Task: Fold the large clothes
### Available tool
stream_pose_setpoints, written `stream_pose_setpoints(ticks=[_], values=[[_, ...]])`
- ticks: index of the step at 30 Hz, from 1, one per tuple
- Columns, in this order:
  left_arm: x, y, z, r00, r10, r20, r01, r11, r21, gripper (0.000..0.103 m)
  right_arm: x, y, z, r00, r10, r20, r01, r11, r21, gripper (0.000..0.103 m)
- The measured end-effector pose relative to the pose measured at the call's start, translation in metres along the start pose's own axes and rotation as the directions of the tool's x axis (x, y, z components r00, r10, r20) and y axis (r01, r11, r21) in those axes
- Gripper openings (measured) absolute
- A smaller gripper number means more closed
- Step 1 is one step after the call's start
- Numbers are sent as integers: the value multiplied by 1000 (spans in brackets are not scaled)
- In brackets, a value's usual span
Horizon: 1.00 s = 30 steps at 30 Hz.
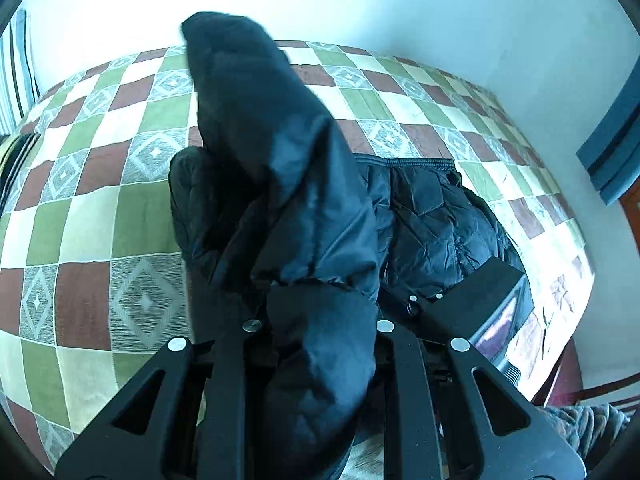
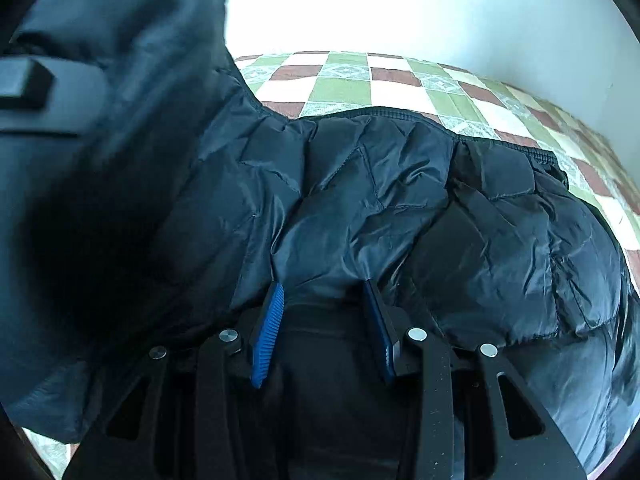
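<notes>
A bed is covered by a checked quilt (image 1: 96,184) in green, cream and brown-red squares, with a plain pale wall (image 1: 400,8) seen behind it. Most of the middle of that quilt is taken up by a dark blue-black puffer jacket (image 2: 400,208), laid out with its ribbed hem at the far edge. One part of the jacket, looks like a sleeve (image 1: 256,128), is lifted well above the bed and is seen sticking up and away in the left wrist view.

The left gripper (image 1: 316,320) is buried in that raised fabric; the padding is bunched right between its fingers, so it's clamped on the sleeve, though the fingertips themselves are hidden by the cloth. In the right wrist view the right gripper (image 2: 324,312) is pushed up against the jacket's near edge, with its blue ribbed pads (image 2: 268,336) spread apart and fabric sitting in the gap between them, not pinched.

The right gripper's black body (image 1: 476,300) can also be spotted from the left camera, resting on the jacket
</notes>
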<state>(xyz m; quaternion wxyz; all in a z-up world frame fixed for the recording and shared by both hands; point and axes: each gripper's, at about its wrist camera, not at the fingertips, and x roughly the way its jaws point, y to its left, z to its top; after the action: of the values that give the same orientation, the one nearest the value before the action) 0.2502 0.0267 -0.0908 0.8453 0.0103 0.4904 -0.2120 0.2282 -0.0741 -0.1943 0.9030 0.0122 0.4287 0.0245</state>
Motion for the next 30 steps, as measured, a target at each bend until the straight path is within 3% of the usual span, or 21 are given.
stream_pose_setpoints(ticks=[5, 15, 22, 30], values=[[9, -32, 4, 998, 70, 0, -70, 997, 25, 19, -25, -19, -1, 1000, 2, 21, -2, 1000, 9, 41], [30, -96, 9, 993, 118, -5, -118, 991, 59, 19, -81, -97, -20, 980, -169, 109, 168, 986, 18, 42], [59, -163, 6, 995, 92, -27, -88, 988, 128, 19, -98, -158, -42, 957, -276, 89, 269, 960, 82, 42], [104, -223, -6, 994, 102, -48, -91, 979, 184, 19, -99, -203, -67, 951, -310, 25, 303, 942, 141, 42]])
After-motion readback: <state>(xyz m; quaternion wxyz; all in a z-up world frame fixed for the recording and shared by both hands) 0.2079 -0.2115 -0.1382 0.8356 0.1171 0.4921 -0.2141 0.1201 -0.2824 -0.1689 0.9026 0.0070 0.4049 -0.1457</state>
